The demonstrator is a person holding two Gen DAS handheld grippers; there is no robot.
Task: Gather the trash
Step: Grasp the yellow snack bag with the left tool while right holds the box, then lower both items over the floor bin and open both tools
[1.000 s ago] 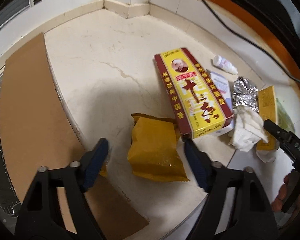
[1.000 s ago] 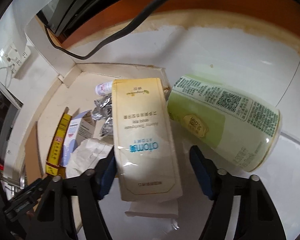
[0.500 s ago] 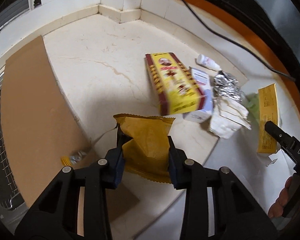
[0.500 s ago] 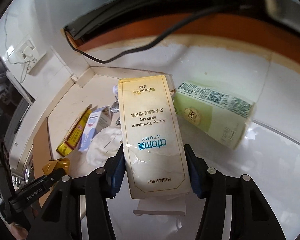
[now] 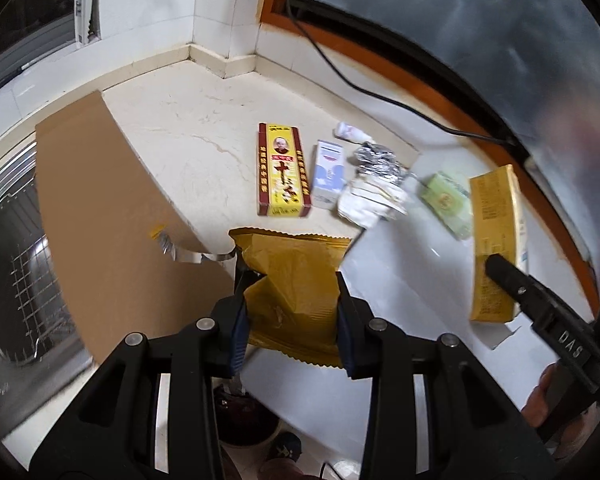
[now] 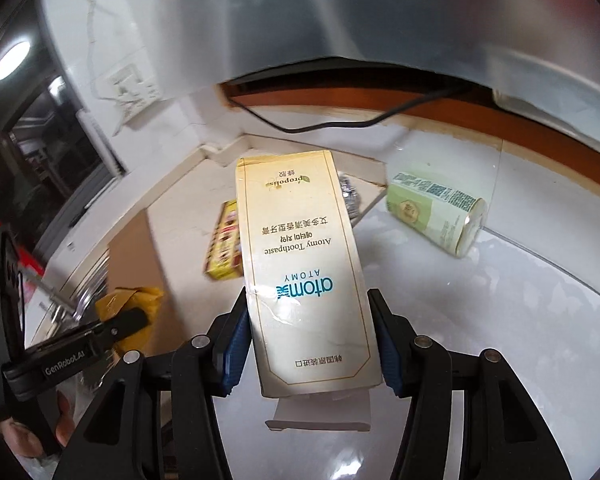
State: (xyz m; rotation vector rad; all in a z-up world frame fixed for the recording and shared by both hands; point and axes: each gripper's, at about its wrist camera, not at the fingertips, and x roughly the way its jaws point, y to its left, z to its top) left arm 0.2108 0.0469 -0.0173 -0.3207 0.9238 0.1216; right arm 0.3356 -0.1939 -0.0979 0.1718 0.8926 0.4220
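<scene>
Both tongs are clamped on trash and raised off the desk. Left tongs [image 5: 290, 300], having just closed in, pinch a crumpled yellow snack wrapper [image 5: 292, 280] between blue pads [image 5: 238, 330]. Right tongs [image 6: 308, 334] squeeze a cream toothpaste box [image 6: 304, 268] by its long sides, its open flap hanging toward the camera.

Just beyond the left tongs, a brown cardboard sheet [image 5: 100, 208] lies to their left on the pale desk [image 5: 188, 132]. Further ahead sits a row of uncollected litter: a red and yellow box [image 5: 282, 170], a small white and blue carton [image 5: 329, 174], crumpled white tissue [image 5: 370, 200], a foil wad [image 5: 376, 158], and a little white bottle [image 5: 350, 132]. Ahead and to the right of the right tongs, a green carton [image 6: 436, 212] lies on its side, well apart from the toothpaste box.

The step in hand looks like carrying two picked pieces away. No bin appears in either view, so the next move calls for finding one, bringing each piece over it, and letting go without the flap or wrapper snagging the pads, then returning for the far row.
</scene>
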